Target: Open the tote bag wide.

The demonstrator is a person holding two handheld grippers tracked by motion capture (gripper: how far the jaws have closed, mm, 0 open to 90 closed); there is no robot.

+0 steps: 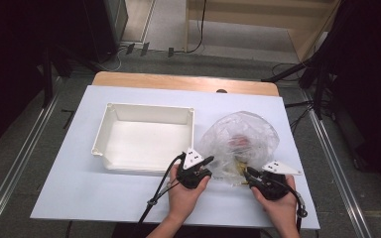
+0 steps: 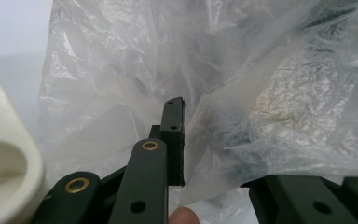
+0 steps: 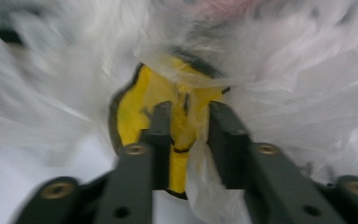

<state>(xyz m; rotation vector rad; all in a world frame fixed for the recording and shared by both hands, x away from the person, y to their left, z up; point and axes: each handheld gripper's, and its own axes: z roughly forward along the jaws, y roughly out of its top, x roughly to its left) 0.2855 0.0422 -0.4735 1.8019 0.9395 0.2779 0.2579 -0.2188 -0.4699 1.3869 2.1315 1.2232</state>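
A crumpled clear plastic bag (image 1: 239, 140) lies toward the near right of the white tabletop (image 1: 69, 188), just beside the right wall of an empty white rectangular plastic tray (image 1: 146, 139). The left gripper (image 1: 204, 166) meets the bag's near left edge; film drapes between its jaws, though whether they press it cannot be told. The right gripper (image 3: 186, 140), at the bag's near edge, holds what seems, through blur, a yellow object (image 3: 168, 98) and film between its spread jaws.
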